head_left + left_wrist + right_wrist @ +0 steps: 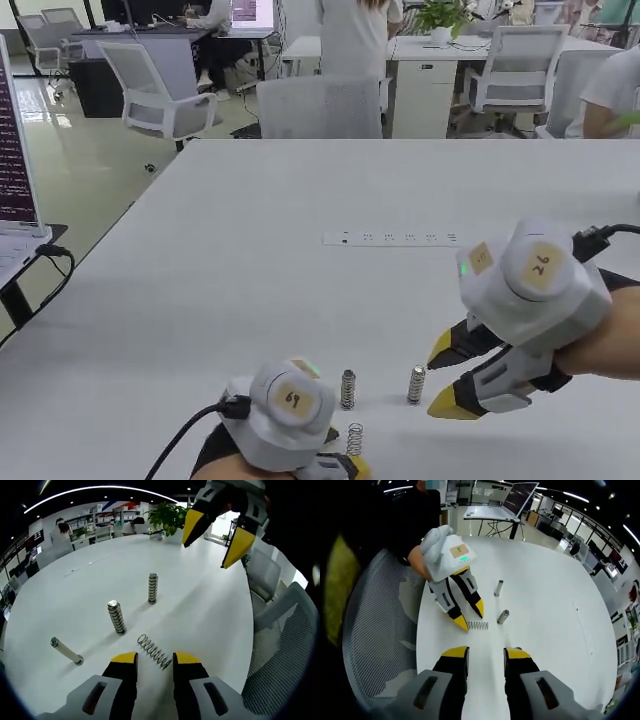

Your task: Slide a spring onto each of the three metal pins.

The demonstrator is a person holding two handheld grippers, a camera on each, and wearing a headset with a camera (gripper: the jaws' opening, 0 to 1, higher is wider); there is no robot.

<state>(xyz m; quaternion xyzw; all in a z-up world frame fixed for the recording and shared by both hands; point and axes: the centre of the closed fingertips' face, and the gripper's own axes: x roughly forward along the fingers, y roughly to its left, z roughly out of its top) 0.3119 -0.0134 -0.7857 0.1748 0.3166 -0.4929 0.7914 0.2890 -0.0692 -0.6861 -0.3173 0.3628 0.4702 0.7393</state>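
White tabletop [250, 260] spreads ahead of us, with a power strip [395, 238] lying flat farther back and office chairs [155, 85] and desks beyond its far edge. At the left edge we see a laptop [12, 160] on a stand.

Three pins stand in a row near our edge of the tabletop. In the left gripper view the bare pin [66, 650] is nearest and to the left, with nothing around it. The middle pin [116, 616] carries a spring wound around its shaft, and so does the far pin [152, 588]. In the head view these two stand side by side, well apart from each other.

One loose spring [154, 651] lies on its side on the tabletop, slantwise, just ahead of the left tool [155, 659]. That tool's jaws are parted and grip nothing; one end of the spring reaches into the gap between the yellow tips. From the right gripper view, one tip sits at the spring's end; we cannot tell whether it touches.

Our right tool [440, 382] is at the right side, its jaws spread wide and empty. Its tips point toward the far pin, just beside it and not touching. In the left gripper view it shows above and beyond that pin.
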